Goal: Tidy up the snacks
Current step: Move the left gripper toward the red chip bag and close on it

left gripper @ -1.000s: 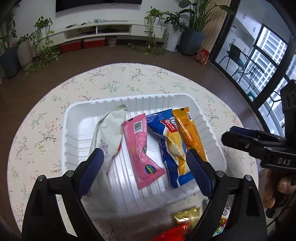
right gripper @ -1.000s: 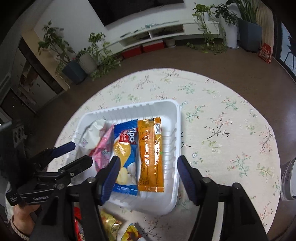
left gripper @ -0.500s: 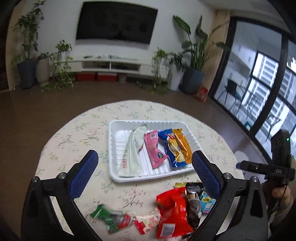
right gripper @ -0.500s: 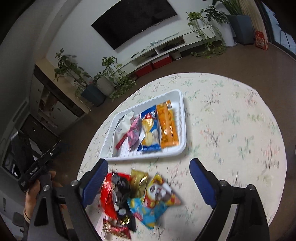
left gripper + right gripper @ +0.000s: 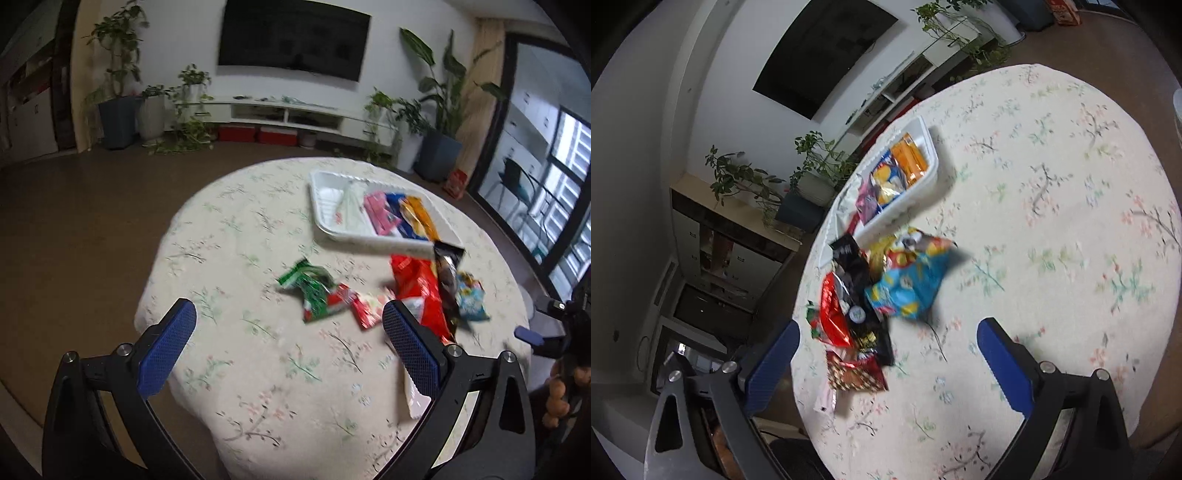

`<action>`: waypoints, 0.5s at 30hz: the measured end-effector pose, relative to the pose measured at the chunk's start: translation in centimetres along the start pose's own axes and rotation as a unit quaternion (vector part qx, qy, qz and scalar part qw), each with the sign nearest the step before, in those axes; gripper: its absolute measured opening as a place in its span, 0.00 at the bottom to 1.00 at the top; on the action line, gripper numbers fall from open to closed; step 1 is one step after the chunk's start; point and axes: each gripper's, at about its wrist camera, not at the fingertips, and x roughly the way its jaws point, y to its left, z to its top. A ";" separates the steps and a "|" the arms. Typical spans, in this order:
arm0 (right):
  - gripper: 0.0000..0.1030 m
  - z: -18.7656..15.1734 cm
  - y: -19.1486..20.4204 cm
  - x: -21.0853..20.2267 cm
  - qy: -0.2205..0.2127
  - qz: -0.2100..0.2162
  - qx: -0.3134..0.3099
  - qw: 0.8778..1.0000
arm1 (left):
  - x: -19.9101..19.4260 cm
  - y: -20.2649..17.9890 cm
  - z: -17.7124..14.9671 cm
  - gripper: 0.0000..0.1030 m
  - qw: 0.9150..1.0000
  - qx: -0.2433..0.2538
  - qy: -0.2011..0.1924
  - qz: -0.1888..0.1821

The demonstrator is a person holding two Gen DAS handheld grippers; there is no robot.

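Note:
A white tray on the round floral table holds several snack packs: pale green, pink, blue and orange. It also shows in the right wrist view. Loose snacks lie in front of it: a green pack, a red bag, a black pack and a light-blue bag. My left gripper is open and empty, high above the near table. My right gripper is open and empty, near the loose pile.
The round table with a floral cloth has its edge close on the left. Plants, a TV wall and a low shelf stand behind. The right gripper and hand show at the far right of the left wrist view.
Both grippers have pulled back and up from over the tray. The tray now looks far away and the loose snack pile has come into view. Both stay open and empty.

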 end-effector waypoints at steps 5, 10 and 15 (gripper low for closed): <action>0.87 -1.0 0.3 0.2 0.005 -0.043 -0.013 0.999 | 1.1 -4.2 -0.3 0.99 0.999 0.039 0.020 -0.031; 0.85 -1.7 1.1 0.7 0.008 -0.082 -0.052 0.995 | 3.0 -8.8 0.9 0.99 0.994 0.085 0.041 -0.046; 0.81 -2.1 2.0 0.8 -0.004 -0.099 -0.091 0.991 | 5.8 -12.1 2.6 0.97 0.988 0.128 0.060 -0.061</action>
